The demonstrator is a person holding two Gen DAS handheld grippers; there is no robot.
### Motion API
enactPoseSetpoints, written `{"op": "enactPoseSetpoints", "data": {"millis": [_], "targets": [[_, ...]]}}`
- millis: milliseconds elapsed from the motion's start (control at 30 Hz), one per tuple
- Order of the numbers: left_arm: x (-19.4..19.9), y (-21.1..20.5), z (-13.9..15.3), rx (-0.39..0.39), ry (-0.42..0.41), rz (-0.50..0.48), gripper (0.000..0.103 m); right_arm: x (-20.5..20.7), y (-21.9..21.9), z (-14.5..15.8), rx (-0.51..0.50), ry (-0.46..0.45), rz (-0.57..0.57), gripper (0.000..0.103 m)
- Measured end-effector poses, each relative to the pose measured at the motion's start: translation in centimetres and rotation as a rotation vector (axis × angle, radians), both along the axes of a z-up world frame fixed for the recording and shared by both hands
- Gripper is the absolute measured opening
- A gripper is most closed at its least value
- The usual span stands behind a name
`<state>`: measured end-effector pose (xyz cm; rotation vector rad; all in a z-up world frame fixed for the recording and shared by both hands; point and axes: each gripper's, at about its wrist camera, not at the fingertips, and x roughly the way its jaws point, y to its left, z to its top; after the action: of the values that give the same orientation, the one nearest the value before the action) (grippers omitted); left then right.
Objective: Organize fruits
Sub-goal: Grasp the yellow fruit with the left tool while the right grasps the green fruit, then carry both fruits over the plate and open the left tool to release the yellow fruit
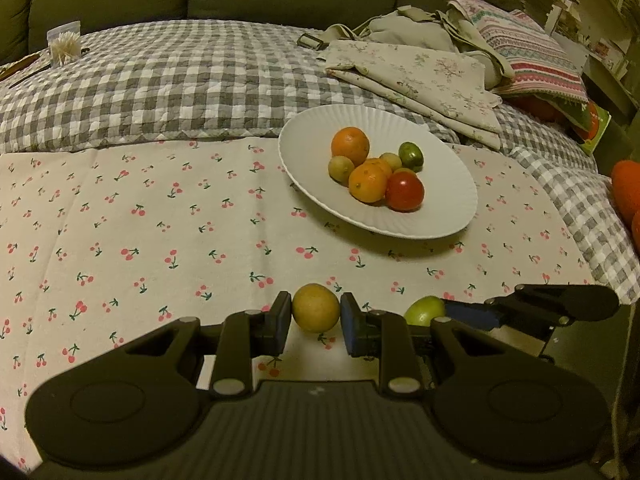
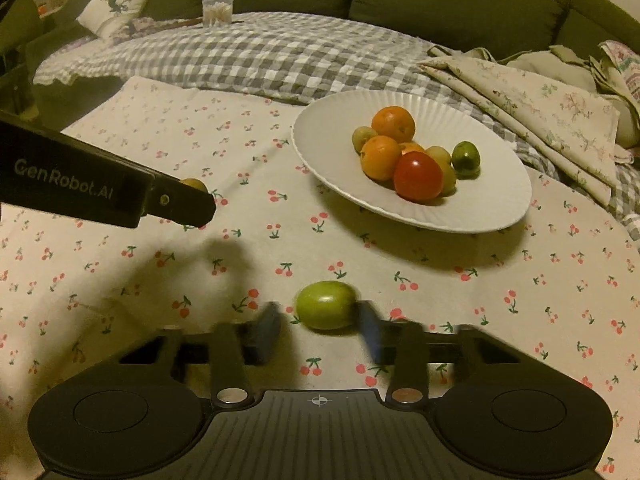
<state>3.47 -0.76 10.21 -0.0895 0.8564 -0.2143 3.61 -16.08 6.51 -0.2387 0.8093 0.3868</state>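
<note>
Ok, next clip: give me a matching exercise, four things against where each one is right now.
Things:
1. yellow fruit
2. green fruit
3. red tomato
4. clear jar

Places:
A. at the far edge of the checked quilt
B. clamped in the left gripper
C. on the white plate
D. on the cherry-print cloth, between the fingers of the right gripper

Pairs: 1-B, 2-D, 3-C, 4-A
</note>
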Motion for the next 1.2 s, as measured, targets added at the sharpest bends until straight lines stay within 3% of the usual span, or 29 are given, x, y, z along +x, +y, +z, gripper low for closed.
{"op": "enactPoseSetpoints", "data": {"millis": [700, 1200], "targets": [[0.1, -0.2, 0.2, 0.010, -0.018, -0.011, 0.025, -0.3, -1.2, 3.4, 0.086, -0.038, -0.033, 0.032], [0.7, -0.6, 0.7, 0.010, -0.082, -0.032, 0.025, -0.5, -2.2, 5.4, 0.115, -0.087, -0.055, 0.032]]}}
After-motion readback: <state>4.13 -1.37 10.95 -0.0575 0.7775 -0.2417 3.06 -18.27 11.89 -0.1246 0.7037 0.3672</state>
